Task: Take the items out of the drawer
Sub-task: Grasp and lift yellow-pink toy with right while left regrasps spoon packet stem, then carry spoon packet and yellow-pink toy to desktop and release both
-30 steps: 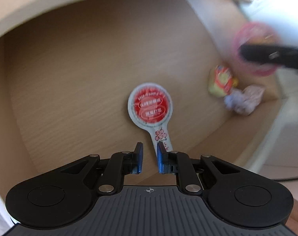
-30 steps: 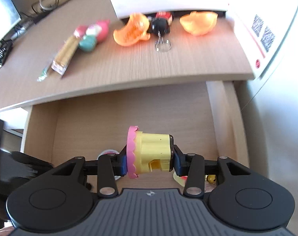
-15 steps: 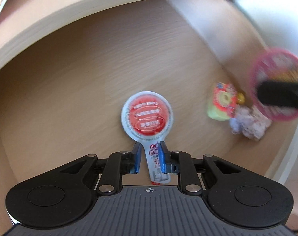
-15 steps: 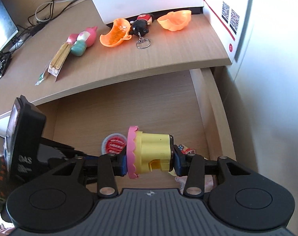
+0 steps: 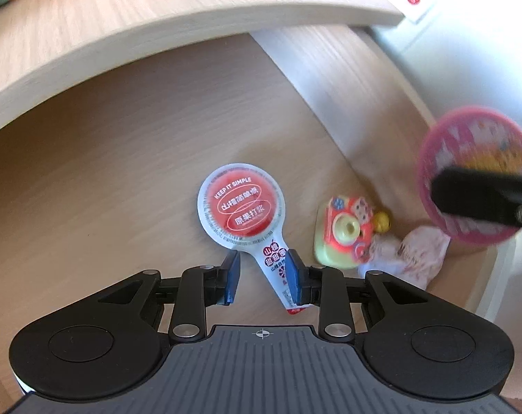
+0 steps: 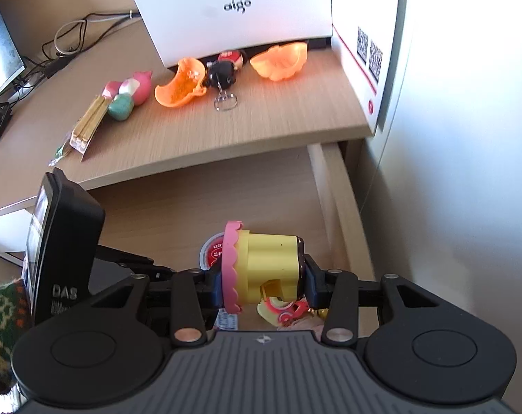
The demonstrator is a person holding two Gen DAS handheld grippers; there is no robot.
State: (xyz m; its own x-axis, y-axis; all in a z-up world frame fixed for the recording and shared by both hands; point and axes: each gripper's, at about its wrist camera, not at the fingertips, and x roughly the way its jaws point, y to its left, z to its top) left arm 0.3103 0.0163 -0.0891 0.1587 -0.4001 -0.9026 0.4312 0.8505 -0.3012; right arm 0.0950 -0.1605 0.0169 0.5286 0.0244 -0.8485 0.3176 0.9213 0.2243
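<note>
A red-and-white paddle-shaped snack packet [image 5: 242,207] lies flat on the floor of the open wooden drawer [image 5: 106,172]. My left gripper [image 5: 262,277] hovers over the packet's narrow tail with its jaws opening; the tail lies between the blue pads, which do not press it. My right gripper [image 6: 262,279] is shut on a yellow toy cup with a pink frilled rim [image 6: 264,269], held above the drawer and seen at the right edge of the left wrist view [image 5: 474,176]. A small yellow toy camera [image 5: 340,234] and a pale crumpled wrapper [image 5: 416,255] lie in the drawer's right corner.
The desk top [image 6: 261,120] above the drawer carries two orange shell halves [image 6: 180,84], a black keychain figure [image 6: 223,72], a pink-and-teal toy [image 6: 130,93] and a chopstick packet [image 6: 88,127]. A white box [image 6: 233,7] stands behind. A patterned sleeve [image 6: 2,310] shows at left.
The left gripper moved onto the packet's tail and its jaws widened. The right gripper, still holding the cup, drew slightly back from the desk.
</note>
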